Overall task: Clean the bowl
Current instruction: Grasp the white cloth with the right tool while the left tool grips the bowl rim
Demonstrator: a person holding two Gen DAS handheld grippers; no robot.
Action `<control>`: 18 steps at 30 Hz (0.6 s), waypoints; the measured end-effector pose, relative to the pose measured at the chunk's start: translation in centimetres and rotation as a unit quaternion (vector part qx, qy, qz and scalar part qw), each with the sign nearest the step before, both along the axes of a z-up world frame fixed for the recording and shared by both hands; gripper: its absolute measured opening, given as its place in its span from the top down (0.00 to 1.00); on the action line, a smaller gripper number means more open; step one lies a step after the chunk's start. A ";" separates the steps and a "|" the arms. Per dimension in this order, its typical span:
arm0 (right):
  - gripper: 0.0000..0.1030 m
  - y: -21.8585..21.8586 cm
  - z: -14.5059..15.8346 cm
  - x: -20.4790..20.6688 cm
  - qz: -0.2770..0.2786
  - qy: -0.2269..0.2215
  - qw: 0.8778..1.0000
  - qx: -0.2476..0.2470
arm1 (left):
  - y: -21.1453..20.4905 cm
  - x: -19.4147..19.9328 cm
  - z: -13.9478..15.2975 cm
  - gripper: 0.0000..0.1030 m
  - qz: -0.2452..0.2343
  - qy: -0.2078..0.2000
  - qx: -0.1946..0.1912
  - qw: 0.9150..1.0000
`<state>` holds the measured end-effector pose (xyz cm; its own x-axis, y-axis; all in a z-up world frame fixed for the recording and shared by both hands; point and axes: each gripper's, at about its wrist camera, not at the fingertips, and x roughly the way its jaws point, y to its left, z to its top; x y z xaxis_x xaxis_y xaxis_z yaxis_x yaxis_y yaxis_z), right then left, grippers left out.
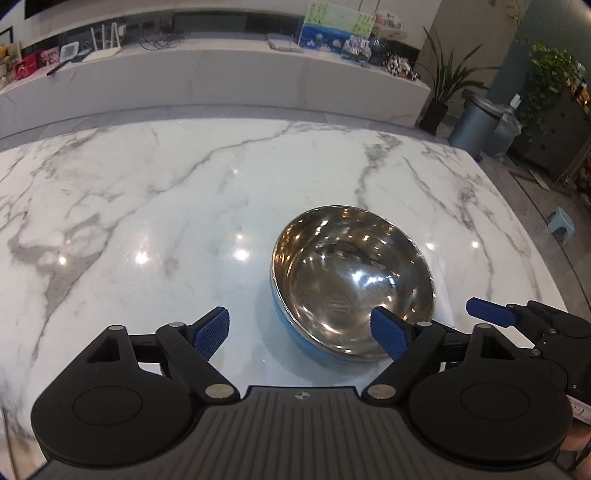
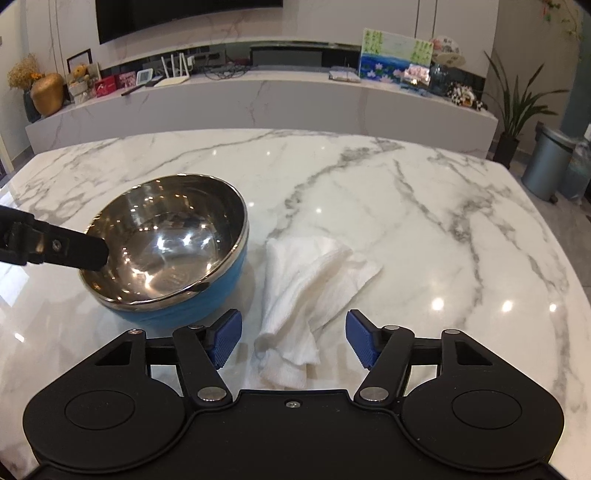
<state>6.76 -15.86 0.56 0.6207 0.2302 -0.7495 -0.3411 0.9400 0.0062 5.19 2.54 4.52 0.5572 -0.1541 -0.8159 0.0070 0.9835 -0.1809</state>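
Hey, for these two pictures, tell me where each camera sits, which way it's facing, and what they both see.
Left wrist view: sits on the left hand-held gripper, angled down over the marble table at the bowl; its blue fingers stand apart.
Right wrist view: sits on the right hand-held gripper, angled down at the white cloth between its open fingers, bowl to the left.
Shared: bowl, table, back counter, and each shows the other gripper's finger.

Desk: you face white marble (image 2: 369,177), grey-veined, glossy with lamp glare.
Behind: long marble ledge (image 2: 258,107), dark screen (image 2: 184,14) above.
Right: potted plant (image 2: 517,107), grey bin (image 2: 546,162).
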 end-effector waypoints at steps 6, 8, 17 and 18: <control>0.58 0.2 -0.8 1.0 0.003 0.013 1.000 0.003 | 0.0 1.2 -1.1 0.31 -0.010 0.012 0.000 1.000; 0.67 0.3 -0.9 1.3 0.007 0.016 1.000 0.004 | 0.2 1.2 -1.4 0.35 -0.012 0.015 -0.003 1.000; 0.84 0.7 -1.3 1.5 0.016 0.011 1.000 0.003 | 0.5 1.4 -2.1 0.73 -0.022 0.013 0.001 1.000; 0.84 0.6 -1.2 1.4 0.016 0.008 1.000 0.001 | 0.4 1.5 -2.1 0.75 -0.021 0.013 0.000 1.000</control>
